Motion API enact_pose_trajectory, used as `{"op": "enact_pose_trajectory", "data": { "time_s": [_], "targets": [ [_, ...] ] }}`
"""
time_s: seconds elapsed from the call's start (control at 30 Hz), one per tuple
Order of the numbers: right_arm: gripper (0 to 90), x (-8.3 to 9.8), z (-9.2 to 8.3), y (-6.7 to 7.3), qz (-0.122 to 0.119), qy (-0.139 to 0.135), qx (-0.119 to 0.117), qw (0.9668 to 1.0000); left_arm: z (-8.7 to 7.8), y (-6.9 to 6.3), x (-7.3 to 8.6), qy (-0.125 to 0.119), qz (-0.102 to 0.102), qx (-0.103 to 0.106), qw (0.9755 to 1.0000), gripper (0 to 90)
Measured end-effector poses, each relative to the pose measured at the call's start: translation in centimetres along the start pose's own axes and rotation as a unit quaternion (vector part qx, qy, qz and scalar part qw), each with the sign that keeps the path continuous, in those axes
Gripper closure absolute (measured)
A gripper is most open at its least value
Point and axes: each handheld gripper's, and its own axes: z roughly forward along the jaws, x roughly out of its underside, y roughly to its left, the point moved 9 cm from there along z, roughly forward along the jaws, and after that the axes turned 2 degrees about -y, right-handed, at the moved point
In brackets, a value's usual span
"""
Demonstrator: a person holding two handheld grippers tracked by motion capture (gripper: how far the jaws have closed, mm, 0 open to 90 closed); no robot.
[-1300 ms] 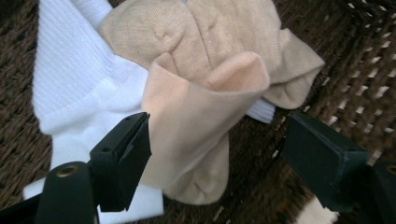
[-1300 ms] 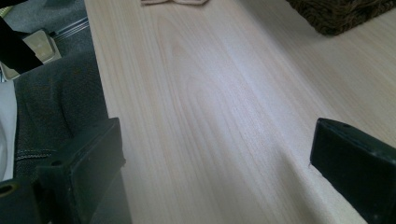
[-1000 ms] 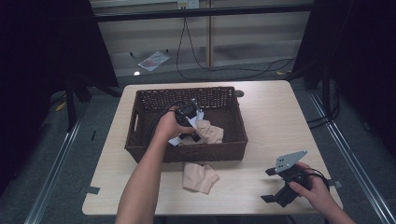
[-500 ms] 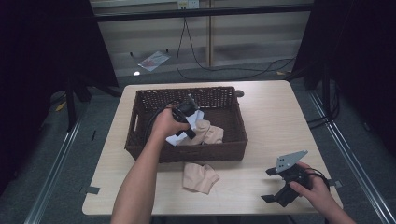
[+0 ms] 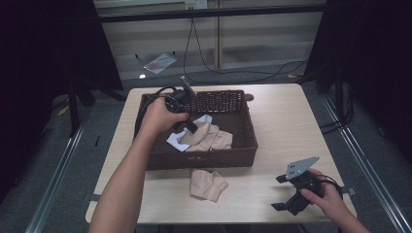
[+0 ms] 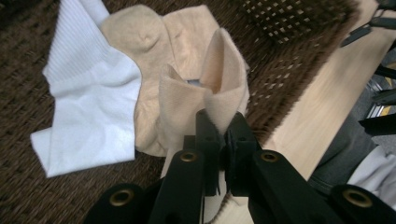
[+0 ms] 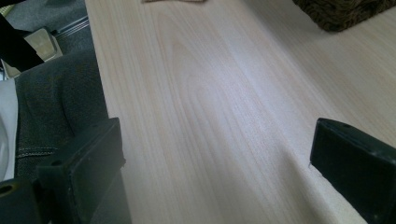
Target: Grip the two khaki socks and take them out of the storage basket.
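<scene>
A dark wicker basket (image 5: 204,158) stands mid-table with a beige sock (image 5: 209,138) and a white sock (image 5: 176,141) inside. My left gripper (image 5: 190,127) hangs over the basket's left half, shut on a fold of the beige sock (image 6: 187,93), which rises in a peak between the jaws of the left gripper (image 6: 223,123). The white sock (image 6: 88,102) lies flat beside it on the basket floor. A second beige sock (image 5: 208,184) lies on the table in front of the basket. My right gripper (image 5: 280,193) rests open at the front right, and the right gripper (image 7: 215,149) has bare tabletop between its jaws.
The light wooden table (image 5: 286,126) has free room to the right of the basket. In the right gripper view the basket corner (image 7: 345,11) is at the top right and the person's grey trouser leg (image 7: 56,102) at the table's edge. Cables trail on the floor behind the table.
The left gripper closed on the beige sock in the basket and rose, pulling a fold of it up. The right gripper stayed still.
</scene>
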Motion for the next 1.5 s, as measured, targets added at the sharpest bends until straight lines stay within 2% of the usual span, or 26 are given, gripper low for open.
{"op": "enact_pose_trajectory", "data": {
  "time_s": [0.17,0.33,0.43,0.63,0.87,1.13,1.23,1.5],
  "targets": [
    [2.2,0.0,0.0,0.0,0.001,0.000,0.000,1.0000,-1.6,-1.0,-0.2,0.001,-0.003,0.004,1.0000,86.1],
    [2.2,0.0,0.0,0.1,0.000,-0.002,-0.002,1.0000,-3.4,-2.5,-0.6,-0.011,0.004,0.017,0.9998,86.2],
    [2.2,0.0,0.0,0.1,-0.001,-0.001,-0.003,1.0000,-3.9,-2.9,-0.6,-0.012,0.008,0.015,0.9998,86.2],
    [2.2,0.0,0.0,0.1,-0.002,-0.001,-0.002,1.0000,-4.9,-4.2,-0.5,-0.017,0.020,0.026,0.9993,86.2],
    [2.2,0.0,0.0,0.1,-0.002,-0.001,-0.002,1.0000,-5.1,-5.6,0.0,-0.004,0.039,0.038,0.9985,86.2],
    [2.2,0.0,0.1,0.2,0.000,-0.001,-0.002,1.0000,-4.8,-7.4,0.8,-0.005,0.058,0.052,0.9970,86.2],
    [2.2,0.0,0.1,0.2,-0.002,0.000,-0.003,1.0000,-4.5,-7.5,1.1,-0.003,0.066,0.048,0.9967,86.1],
    [2.2,0.0,0.1,0.2,0.001,0.003,-0.001,1.0000,-3.2,-7.6,2.6,-0.005,0.063,0.057,0.9963,86.0]
  ]
}}
